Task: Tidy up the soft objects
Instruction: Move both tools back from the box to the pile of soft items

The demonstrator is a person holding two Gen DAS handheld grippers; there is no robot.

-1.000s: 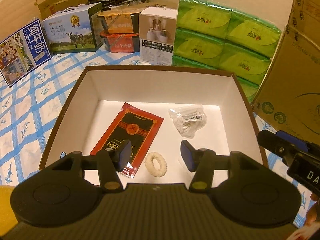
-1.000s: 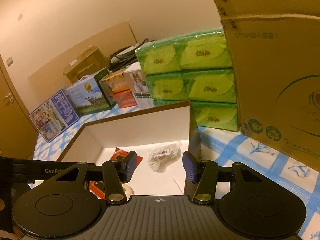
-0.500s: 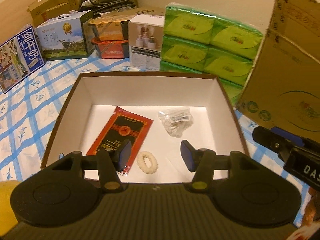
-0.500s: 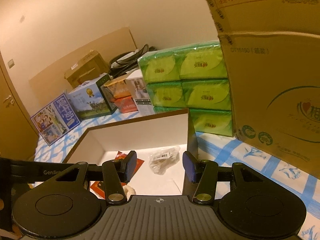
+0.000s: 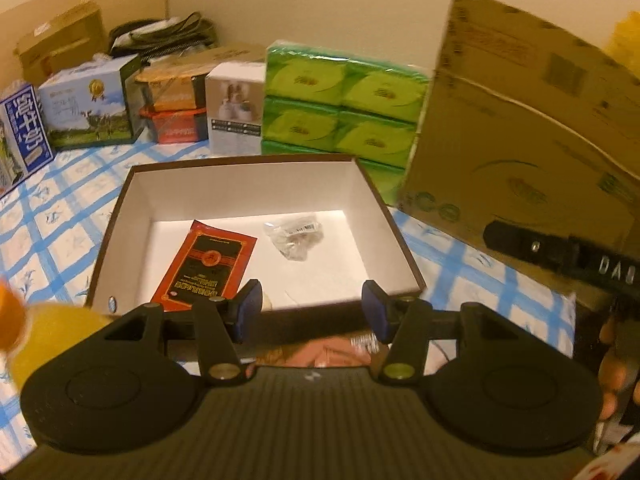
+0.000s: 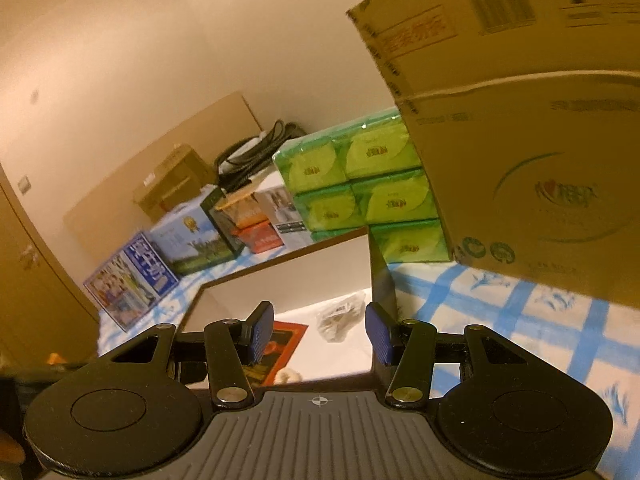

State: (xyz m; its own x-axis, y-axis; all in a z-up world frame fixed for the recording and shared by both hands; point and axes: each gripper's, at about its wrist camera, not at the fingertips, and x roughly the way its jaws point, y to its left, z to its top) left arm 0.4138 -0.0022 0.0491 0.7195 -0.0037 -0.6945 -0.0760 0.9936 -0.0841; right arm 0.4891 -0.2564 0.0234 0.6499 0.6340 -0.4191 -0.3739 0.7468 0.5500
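Observation:
A brown box with a white inside (image 5: 384,204) lies on the checked cloth. In it lie a red and black packet (image 5: 206,262) and a clear plastic bag (image 5: 294,238). A pale ring peeks out behind my left finger (image 5: 265,301). My left gripper (image 5: 312,314) is open and empty, above the box's near rim. My right gripper (image 6: 318,334) is open and empty, over the box's right near corner (image 6: 382,280). The packet (image 6: 286,336) and the bag (image 6: 338,316) show between its fingers. A soft yellow thing (image 5: 52,328) sits blurred at the left edge.
Green tissue packs (image 5: 340,108) stand behind the box. A large cardboard carton (image 5: 520,140) stands to the right. Milk cartons (image 5: 88,104), food tubs (image 5: 172,108) and a white box (image 5: 234,108) line the back. A printed packet (image 5: 340,350) lies under my left gripper.
Both grippers have pulled back and risen from the box, staying open. The ring has slid from view behind my left finger. The yellow thing has come into view at the left.

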